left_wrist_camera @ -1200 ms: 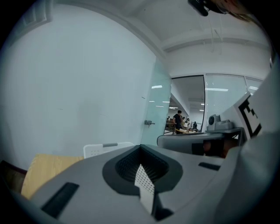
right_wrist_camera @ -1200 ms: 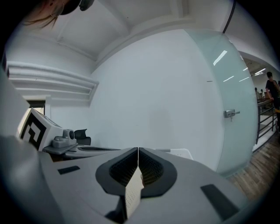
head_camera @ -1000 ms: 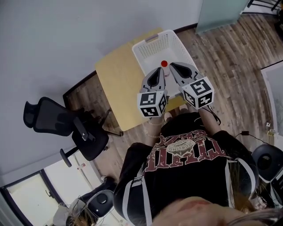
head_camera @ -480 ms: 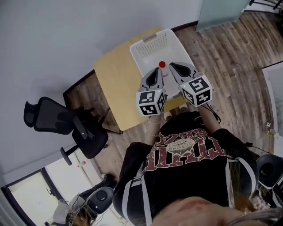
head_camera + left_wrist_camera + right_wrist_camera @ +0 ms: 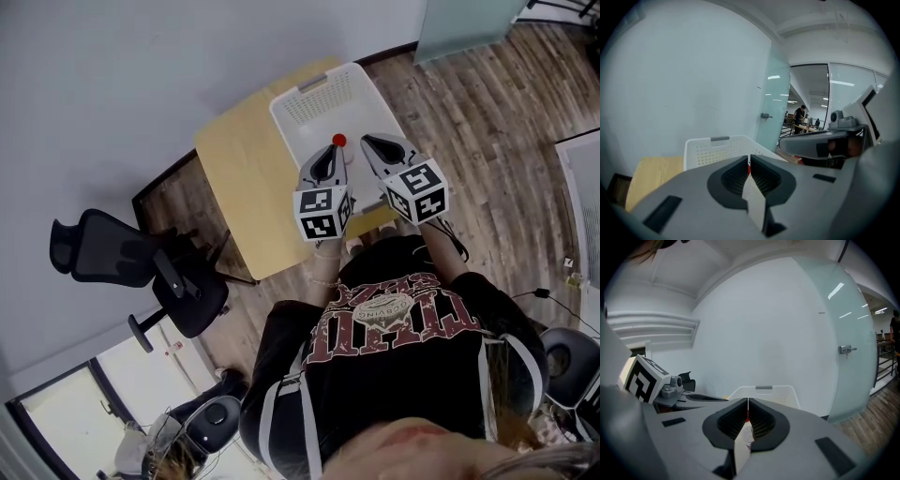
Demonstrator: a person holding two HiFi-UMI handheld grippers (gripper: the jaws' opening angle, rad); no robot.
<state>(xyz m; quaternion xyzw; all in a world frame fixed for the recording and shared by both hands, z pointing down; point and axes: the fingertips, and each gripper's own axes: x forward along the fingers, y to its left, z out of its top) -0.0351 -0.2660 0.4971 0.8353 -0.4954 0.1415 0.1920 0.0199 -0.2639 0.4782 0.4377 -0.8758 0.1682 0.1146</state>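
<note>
Red-capped bottle (image 5: 338,142), prob. just beside left tool (image 5: 329,153)

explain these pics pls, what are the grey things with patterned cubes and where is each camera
No robot here: a person holds two grey two-jaw grippers, each carrying a cube with square markers. The head view comes from a camera on the person's head, looking steeply down: the left gripper and right gripper hang side by side above a white basket on a wooden table. The other two pictures come from cameras riding on each gripper, looking along its jaws. Both pairs of jaws are shut, holding nothing. A small red-topped thing, maybe a bottle, shows in the basket just past their tips.
</note>
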